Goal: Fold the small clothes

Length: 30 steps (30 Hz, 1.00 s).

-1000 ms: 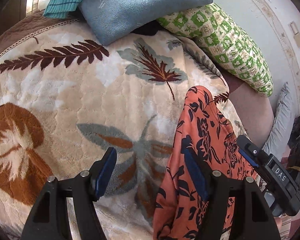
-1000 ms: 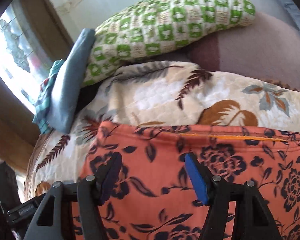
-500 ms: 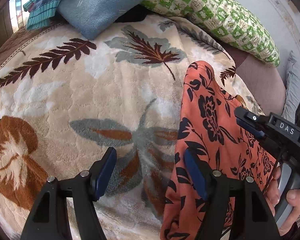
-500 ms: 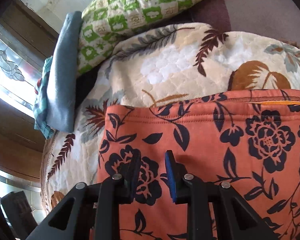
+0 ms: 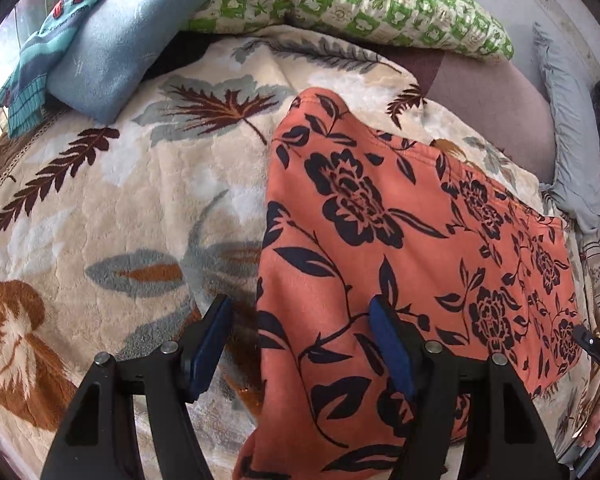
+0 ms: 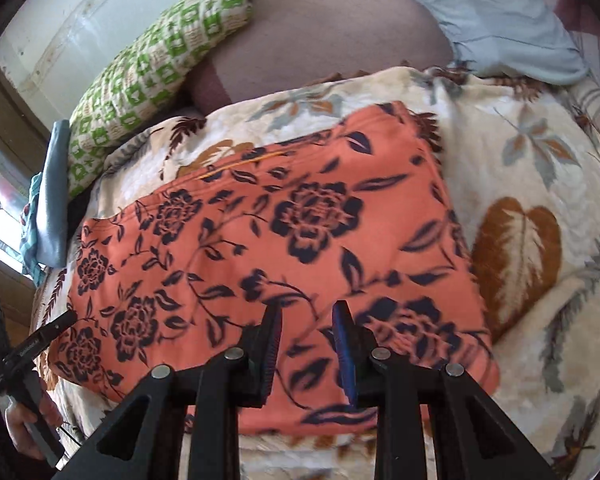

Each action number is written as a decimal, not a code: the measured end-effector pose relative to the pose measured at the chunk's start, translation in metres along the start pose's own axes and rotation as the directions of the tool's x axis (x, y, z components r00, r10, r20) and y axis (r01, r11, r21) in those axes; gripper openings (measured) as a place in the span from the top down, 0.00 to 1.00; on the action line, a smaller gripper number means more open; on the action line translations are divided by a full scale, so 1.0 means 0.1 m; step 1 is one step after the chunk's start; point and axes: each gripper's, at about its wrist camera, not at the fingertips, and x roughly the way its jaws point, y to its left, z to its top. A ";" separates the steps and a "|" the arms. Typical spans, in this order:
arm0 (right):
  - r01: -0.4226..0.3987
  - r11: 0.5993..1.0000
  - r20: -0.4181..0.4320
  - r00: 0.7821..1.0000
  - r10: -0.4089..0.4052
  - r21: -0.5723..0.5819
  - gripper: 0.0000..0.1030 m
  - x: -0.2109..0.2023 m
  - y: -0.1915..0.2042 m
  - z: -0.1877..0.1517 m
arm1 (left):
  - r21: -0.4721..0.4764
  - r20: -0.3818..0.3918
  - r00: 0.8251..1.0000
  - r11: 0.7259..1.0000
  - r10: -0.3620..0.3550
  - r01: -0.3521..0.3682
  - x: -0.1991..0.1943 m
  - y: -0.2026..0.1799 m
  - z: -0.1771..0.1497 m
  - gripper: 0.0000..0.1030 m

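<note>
An orange garment with dark flowers [image 5: 380, 220] lies spread on a cream leaf-patterned blanket [image 5: 120, 200]. My left gripper [image 5: 300, 344] hovers open over the garment's left edge. One pad is above the blanket, the other above the cloth, and neither presses on it. In the right wrist view the same garment [image 6: 300, 208] fills the middle. My right gripper [image 6: 306, 340] has its jaws drawn narrow on a pinch of cloth near the garment's front edge. The right gripper [image 5: 596, 350] also shows at the garment's far right corner in the left wrist view.
Along the head of the bed lie a green-checked pillow [image 5: 360, 4], a blue pillow [image 5: 112, 52] and a teal knitted piece [image 5: 40, 60]. At the right are a pale blue pillow [image 5: 568, 152] and a mauve cushion [image 6: 320, 40]. A hand [image 6: 24, 420] shows at the left.
The right gripper shut on the garment and swung to the right, so the bunched narrow strip now lies spread wide. The left gripper stayed open and shifted over the garment's left edge.
</note>
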 end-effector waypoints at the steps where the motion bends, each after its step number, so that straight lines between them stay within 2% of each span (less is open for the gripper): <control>1: 0.013 1.000 -0.006 1.000 -0.013 0.006 0.72 0.00 -0.10 -0.05 | -0.017 -0.010 1.000 1.000 -0.009 0.009 0.04 0.03 -0.01 0.31; 4: 0.048 0.999 -0.037 0.998 -0.048 0.017 0.72 0.12 -0.34 -0.26 | -0.022 0.007 1.000 1.000 -0.014 0.014 0.05 0.04 -0.03 0.29; 5: 0.034 0.999 -0.038 0.999 -0.033 0.012 0.72 0.17 -0.41 -0.32 | -0.007 0.012 1.000 1.000 -0.006 0.006 0.05 0.03 -0.04 0.29; 9: -0.046 0.993 0.086 0.995 0.056 -0.109 0.71 0.14 -0.49 -0.57 | 0.001 0.044 0.999 1.000 -0.003 0.003 0.02 0.05 -0.09 0.27; 11: -0.066 0.990 0.106 0.991 0.080 -0.124 0.71 0.10 -0.52 -0.64 | -0.006 0.068 0.998 1.000 -0.001 0.002 -0.04 0.08 -0.13 0.27; 14: -0.144 0.989 0.073 0.987 0.146 -0.033 0.71 0.08 -0.60 -0.56 | -0.027 0.117 0.991 0.998 0.057 -0.054 -0.21 0.11 -0.20 0.27; 17: -0.224 0.971 0.103 0.971 0.216 0.078 0.72 -0.01 -0.75 -0.51 | -0.014 0.207 0.973 0.995 0.104 -0.103 -0.47 0.02 -0.27 0.26; 19: -0.198 0.978 0.138 0.972 0.188 0.066 0.71 -0.08 -0.73 -0.49 | 0.017 0.241 0.964 0.992 0.117 -0.125 -0.60 -0.09 -0.36 0.11; 20: -0.171 0.984 0.155 0.975 0.162 0.046 0.71 -0.10 -0.70 -0.49 | 0.035 0.248 0.961 0.990 0.121 -0.134 -0.64 -0.15 -0.41 0.09; 22: -0.153 0.988 0.164 0.975 0.148 0.016 0.71 -0.11 -0.63 -0.47 | 0.078 0.254 0.957 0.984 0.138 -0.163 -0.64 -0.29 -0.48 0.07; 25: -0.156 0.988 0.147 0.977 0.156 -0.009 0.71 -0.03 -0.51 -0.44 | 0.149 0.216 0.960 0.965 0.179 -0.214 -0.49 -0.44 -0.50 0.07; 30: -0.111 0.993 0.103 0.988 0.114 -0.037 0.71 0.15 -0.43 -0.48 | 0.187 0.157 0.961 0.949 0.228 -0.256 -0.17 -0.50 -0.54 0.07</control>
